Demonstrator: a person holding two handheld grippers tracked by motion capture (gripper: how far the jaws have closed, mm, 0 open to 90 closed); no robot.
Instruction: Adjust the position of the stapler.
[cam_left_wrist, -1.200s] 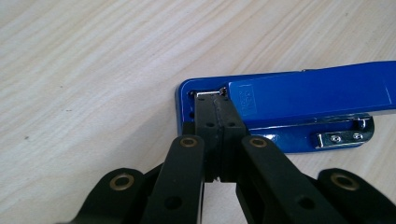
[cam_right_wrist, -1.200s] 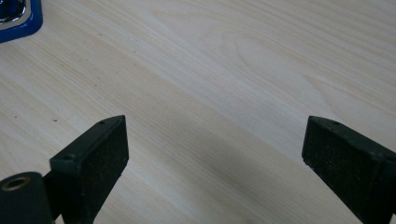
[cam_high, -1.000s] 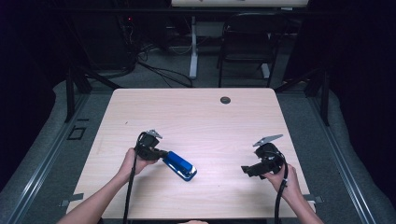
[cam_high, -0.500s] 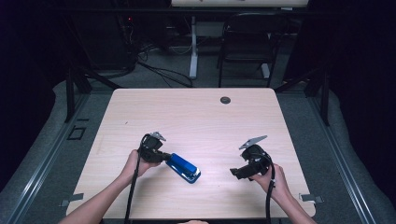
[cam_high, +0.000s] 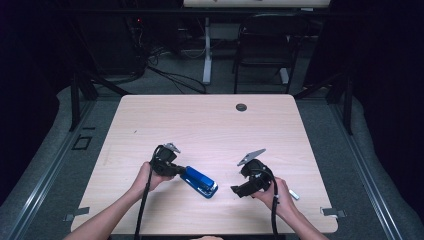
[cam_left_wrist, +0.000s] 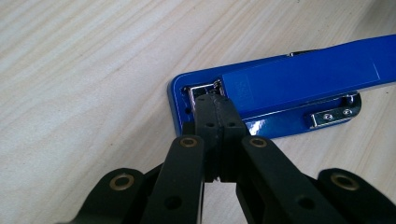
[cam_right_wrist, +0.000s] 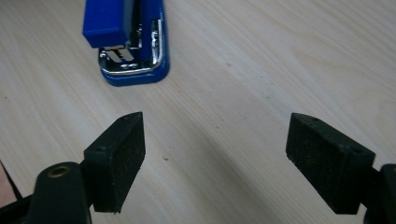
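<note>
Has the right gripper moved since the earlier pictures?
Yes. In the high view the right gripper has slid left from near the table's right edge toward the blue stapler, its jaws closing somewhat with nothing between them.

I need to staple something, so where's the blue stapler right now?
In the high view the blue stapler lies near the table's front edge, left of centre, with the shut left claw at its rear end and the open right claw just to its right.

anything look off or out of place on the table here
Nothing stands out. The blue stapler lies flat and looks intact, at a slant to the table edges. The left gripper, jaws shut, meets its hinge end, and the open right gripper faces its front end.
</note>
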